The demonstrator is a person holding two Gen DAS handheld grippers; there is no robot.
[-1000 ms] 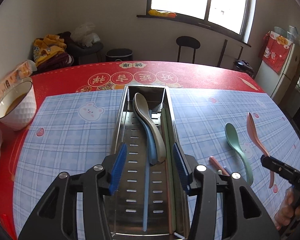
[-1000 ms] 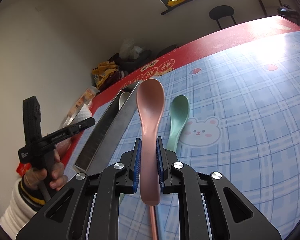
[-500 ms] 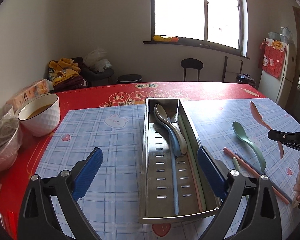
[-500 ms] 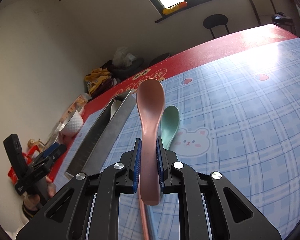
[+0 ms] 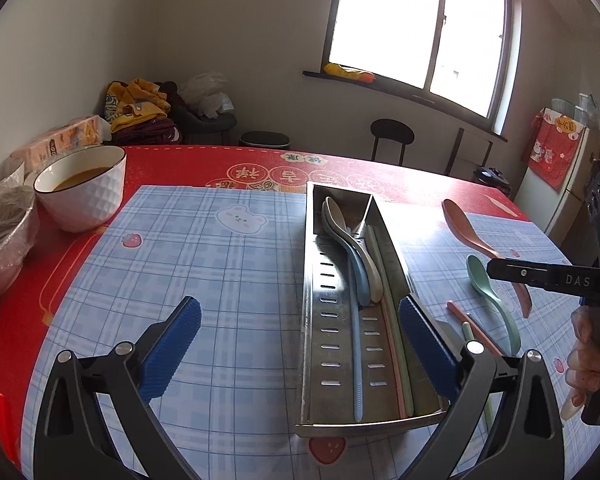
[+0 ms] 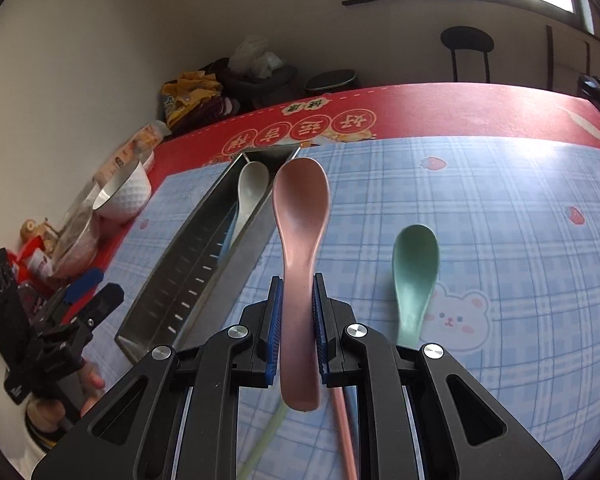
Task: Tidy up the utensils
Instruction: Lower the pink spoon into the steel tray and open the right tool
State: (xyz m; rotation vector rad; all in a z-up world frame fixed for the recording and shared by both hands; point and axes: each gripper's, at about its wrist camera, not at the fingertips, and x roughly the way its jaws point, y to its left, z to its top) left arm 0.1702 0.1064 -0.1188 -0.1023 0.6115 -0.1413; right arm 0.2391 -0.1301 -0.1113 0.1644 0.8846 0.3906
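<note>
My right gripper is shut on a pink spoon, held above the blue plaid mat just right of the metal utensil tray. In the left wrist view the pink spoon hangs to the right of the tray. The tray holds a white spoon, a blue spoon and chopsticks. A green spoon lies on the mat, also in the left wrist view. My left gripper is wide open and empty near the tray's near end.
A white bowl of brown liquid and a plastic-covered bowl stand at the table's left edge. Loose pink and green chopsticks lie right of the tray. A stool stands beyond the table.
My left gripper opened wide and drew back from over the tray. My right gripper carried the pink spoon left, closer to the tray.
</note>
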